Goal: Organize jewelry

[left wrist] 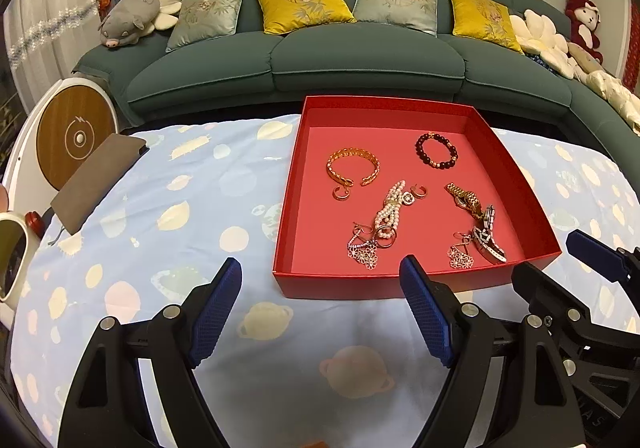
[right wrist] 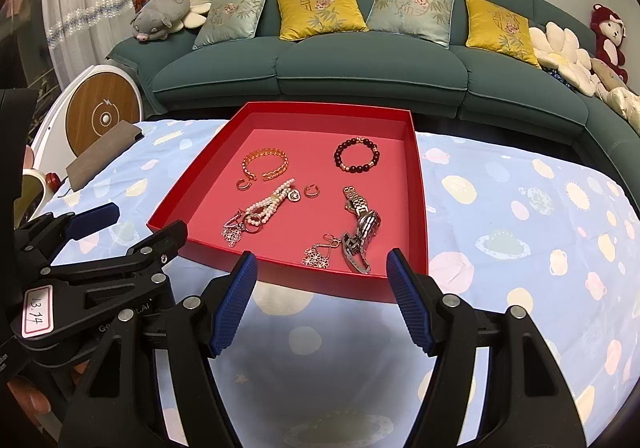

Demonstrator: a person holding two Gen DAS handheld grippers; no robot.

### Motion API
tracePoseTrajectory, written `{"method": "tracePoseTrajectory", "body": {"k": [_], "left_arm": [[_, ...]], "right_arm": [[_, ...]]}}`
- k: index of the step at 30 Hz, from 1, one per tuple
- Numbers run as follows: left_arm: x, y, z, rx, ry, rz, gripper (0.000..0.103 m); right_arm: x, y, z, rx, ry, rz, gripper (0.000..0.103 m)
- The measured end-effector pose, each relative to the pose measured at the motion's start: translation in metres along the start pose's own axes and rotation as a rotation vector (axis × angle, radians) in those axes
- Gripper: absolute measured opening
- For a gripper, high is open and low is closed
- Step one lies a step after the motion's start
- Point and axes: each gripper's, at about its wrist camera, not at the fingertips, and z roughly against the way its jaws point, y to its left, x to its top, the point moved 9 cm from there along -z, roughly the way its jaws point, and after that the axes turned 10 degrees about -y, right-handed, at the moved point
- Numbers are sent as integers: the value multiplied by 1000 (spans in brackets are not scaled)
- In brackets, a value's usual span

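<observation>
A red tray (left wrist: 298, 184) (right wrist: 418, 184) sits on the blue planet-print cloth. In it lie a gold cuff bracelet (left wrist: 353, 167) (right wrist: 266, 164), a dark bead bracelet (left wrist: 436, 150) (right wrist: 357, 154), a pearl bracelet (left wrist: 390, 212) (right wrist: 270, 204), small gold rings (left wrist: 342, 193) (right wrist: 311, 190), flower earrings (left wrist: 364, 250) (right wrist: 318, 257), a gold watch band (left wrist: 464, 196) (right wrist: 355, 200) and a silver watch (left wrist: 488, 238) (right wrist: 360, 244). My left gripper (left wrist: 322, 272) is open and empty, before the tray's near edge. My right gripper (right wrist: 322, 268) is open and empty, at the near edge.
A brown pouch (left wrist: 98, 180) (right wrist: 102, 152) lies at the cloth's left edge, near a round white and wood device (left wrist: 74, 134). A white cup (left wrist: 12, 252) stands at the far left. A green sofa (left wrist: 360, 60) with cushions runs behind the table.
</observation>
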Motion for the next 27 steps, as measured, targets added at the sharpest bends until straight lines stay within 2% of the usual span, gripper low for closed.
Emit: {"method": "tracePoseTrajectory", "body": {"k": [10,24,27], "left_arm": [[3,2,5,16,-27,6,78],[-2,4,4,30,-6,39,78],[-3,6,3,36,2,43,78]], "right_arm": [[3,1,3,-4,-18,2,65],[2,2,4,-4,-21,1,65],[2,0,4,-23,-26,1,71]]}}
